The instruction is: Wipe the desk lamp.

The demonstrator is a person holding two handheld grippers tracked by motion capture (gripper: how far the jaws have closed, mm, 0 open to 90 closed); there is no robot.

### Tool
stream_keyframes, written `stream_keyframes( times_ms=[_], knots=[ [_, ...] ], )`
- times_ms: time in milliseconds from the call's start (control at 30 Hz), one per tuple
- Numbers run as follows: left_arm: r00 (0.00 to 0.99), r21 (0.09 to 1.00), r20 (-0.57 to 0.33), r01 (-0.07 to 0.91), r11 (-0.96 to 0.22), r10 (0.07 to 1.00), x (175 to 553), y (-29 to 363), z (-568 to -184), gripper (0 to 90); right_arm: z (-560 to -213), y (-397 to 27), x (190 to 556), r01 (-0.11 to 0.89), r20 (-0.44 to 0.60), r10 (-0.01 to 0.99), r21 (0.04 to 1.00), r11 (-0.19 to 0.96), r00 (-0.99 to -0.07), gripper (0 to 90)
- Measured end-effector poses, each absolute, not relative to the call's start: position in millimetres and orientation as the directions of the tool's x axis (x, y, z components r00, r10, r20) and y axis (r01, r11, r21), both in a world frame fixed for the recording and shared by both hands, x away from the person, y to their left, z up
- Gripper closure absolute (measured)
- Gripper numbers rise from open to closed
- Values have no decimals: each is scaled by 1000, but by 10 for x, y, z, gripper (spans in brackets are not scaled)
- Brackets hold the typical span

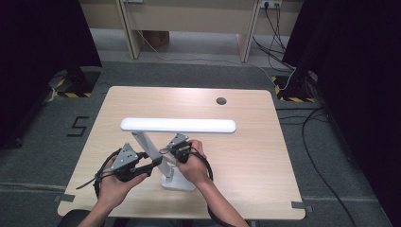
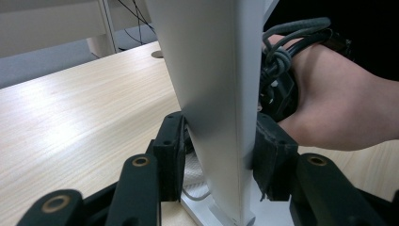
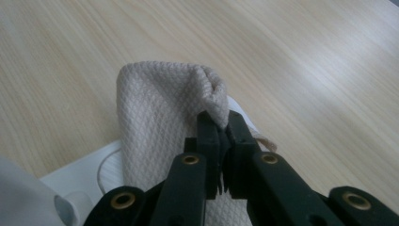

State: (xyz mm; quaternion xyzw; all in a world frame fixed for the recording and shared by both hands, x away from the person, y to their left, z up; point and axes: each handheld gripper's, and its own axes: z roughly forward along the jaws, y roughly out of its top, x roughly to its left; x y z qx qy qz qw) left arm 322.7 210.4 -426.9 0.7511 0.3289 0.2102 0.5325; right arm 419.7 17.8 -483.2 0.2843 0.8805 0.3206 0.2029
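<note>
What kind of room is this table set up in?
Probably a lab or recording space: black curtains hang on both sides, hazard-striped stand bases sit on grey carpet, and cables trail across the floor.

Lamp head (image 1: 178, 125) runs crosswise over mid-table, blocking passage from above there. Slanted lamp stem (image 1: 152, 153) and lamp base (image 1: 178, 182) sit between the 2 hands, so no straight path across. Left gripper (image 1: 153, 163) clamps the stem; right gripper (image 3: 220, 127) pinches a cloth (image 3: 160, 113) over the base. Far half of table (image 1: 250, 109) and its right side are open.
</note>
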Motion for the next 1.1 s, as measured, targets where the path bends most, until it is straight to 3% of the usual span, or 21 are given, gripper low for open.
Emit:
stream_keyframes(
  times_ms=[267, 300, 500, 767, 1100],
  knots=[
    [694, 937, -34, 272, -219, 719, 3224, 2105, -4274, 582, -4856, -35, 4237, 386, -186, 631, 652, 653, -753, 873],
    [694, 937, -34, 273, -219, 719, 3224, 2103, -4275, 582, -4855, -60, 4216, 424, -163, 660, 649, 632, -734, 872],
    [694, 935, -33, 276, -224, 719, 3219, 2109, -4278, 586, -4849, -206, 4241, 394, -203, 645, 646, 653, -736, 873],
    [692, 936, -35, 276, -219, 721, 3222, 2097, -4290, 585, -4868, -417, 4236, 450, -205, 699, 637, 627, -685, 873],
    [694, 935, -32, 275, -223, 719, 3226, 2097, -4291, 585, -4740, -498, 4320, 451, -258, 727, 639, 623, -637, 873]
  ],
)
